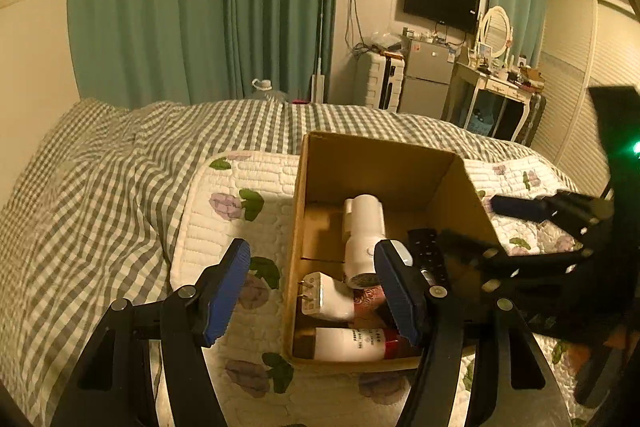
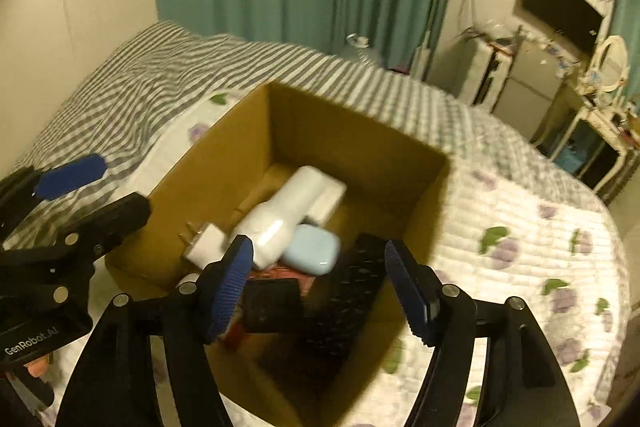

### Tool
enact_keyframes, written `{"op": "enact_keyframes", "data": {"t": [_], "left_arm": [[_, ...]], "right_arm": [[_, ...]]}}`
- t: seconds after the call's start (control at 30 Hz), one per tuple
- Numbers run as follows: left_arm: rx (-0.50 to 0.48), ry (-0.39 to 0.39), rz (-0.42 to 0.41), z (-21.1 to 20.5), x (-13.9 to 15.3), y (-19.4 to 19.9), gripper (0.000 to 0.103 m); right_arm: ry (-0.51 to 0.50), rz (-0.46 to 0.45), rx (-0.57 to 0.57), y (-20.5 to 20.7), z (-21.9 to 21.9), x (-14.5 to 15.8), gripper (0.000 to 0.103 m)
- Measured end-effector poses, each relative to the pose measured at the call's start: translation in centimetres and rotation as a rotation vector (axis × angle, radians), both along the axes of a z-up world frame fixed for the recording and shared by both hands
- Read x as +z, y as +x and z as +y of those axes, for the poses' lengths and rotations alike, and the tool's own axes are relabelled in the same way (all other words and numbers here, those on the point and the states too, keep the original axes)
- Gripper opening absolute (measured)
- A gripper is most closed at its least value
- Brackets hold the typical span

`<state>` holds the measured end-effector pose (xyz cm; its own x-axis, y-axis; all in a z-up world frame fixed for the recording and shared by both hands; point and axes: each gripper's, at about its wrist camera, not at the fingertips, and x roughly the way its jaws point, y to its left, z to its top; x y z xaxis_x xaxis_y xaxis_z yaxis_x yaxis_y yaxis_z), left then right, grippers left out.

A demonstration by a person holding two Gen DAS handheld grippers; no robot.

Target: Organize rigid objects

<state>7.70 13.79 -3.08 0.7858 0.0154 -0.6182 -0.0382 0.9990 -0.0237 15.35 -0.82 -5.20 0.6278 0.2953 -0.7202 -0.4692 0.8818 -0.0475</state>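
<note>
My left gripper (image 1: pixel 314 291) hangs with its blue-padded tongs wide and empty, straddling the near left wall of the open brown cardboard box (image 1: pixel 372 163) on the floral quilted pad (image 1: pixel 240 187). Inside I see a white plug adapter (image 1: pixel 326 297), a white cylindrical device (image 1: pixel 364 231) and a black remote control (image 1: pixel 430 253). My right gripper (image 2: pixel 320 283) hovers above the remote, tongs wide, gripping nothing.

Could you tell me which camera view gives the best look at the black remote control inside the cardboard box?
The right wrist view: the remote control lies nearly full length in the cardboard box, between the open right gripper's fingers, though motion-blurred. The left wrist view shows only its upper part, sharper, cut off by gripper fingers.
</note>
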Motion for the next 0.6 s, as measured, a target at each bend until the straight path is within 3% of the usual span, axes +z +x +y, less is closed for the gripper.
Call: {"op": "enact_keyframes", "data": {"t": [0.33,0.47,0.6], "left_arm": [[-0.001,0.006,-0.149,-2.9,5.6,-5.2,0.071],[-0.015,0.039,-0.25,-5.1,8.7,-8.0,0.073],[-0.014,0.057,-0.282,-6.7,9.9,-10.1,0.075]], "right_arm": [[0.035,-0.144,-0.133,-6.4,-6.7,6.2,0.081],[0.07,-0.23,-0.192,-10.1,-9.3,9.2,0.095],[0.113,-0.296,-0.25,-13.4,-11.8,10.8,0.103]]}}
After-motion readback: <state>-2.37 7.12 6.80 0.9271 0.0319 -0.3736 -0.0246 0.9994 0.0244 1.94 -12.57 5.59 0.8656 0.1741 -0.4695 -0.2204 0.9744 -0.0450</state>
